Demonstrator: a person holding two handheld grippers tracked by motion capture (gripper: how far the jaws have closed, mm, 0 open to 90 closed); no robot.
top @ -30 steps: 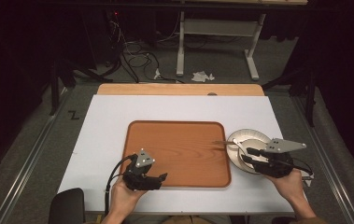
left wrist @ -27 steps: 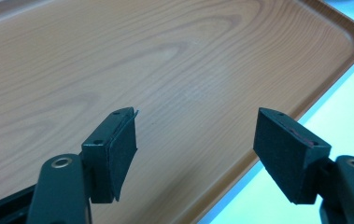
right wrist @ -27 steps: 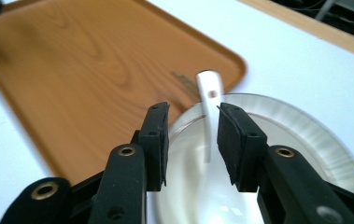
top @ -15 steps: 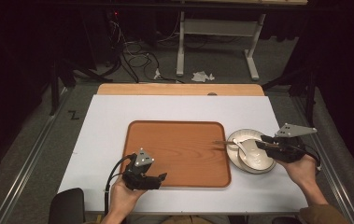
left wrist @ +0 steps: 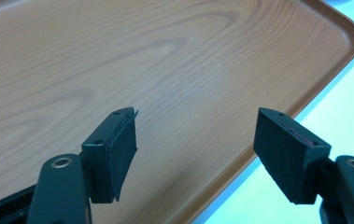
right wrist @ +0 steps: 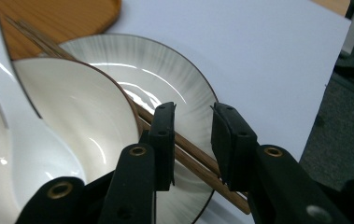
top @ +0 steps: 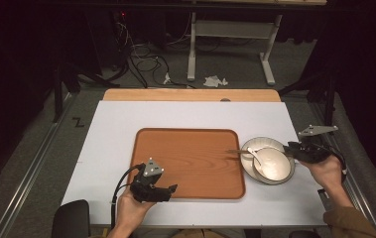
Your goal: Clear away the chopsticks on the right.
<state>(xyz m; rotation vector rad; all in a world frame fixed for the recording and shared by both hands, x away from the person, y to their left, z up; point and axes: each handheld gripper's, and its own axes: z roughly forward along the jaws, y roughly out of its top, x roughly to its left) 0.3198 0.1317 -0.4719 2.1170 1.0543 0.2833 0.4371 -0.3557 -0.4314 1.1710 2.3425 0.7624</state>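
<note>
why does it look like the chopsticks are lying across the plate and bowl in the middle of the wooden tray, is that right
Not quite. The chopsticks do lie across the plate and bowl, but these sit on the white table just right of the wooden tray, not in its middle. The high view shows it: nothing stands on the tray, though the chopstick tips reach over its right edge.

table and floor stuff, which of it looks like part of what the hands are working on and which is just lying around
In play, judging by where the grippers are:
- chopsticks, between the right gripper's jaws
- plate
- bowl
- white spoon
- wooden tray, under the open left gripper

Lying about:
- crumpled paper on the floor
- cables
</note>
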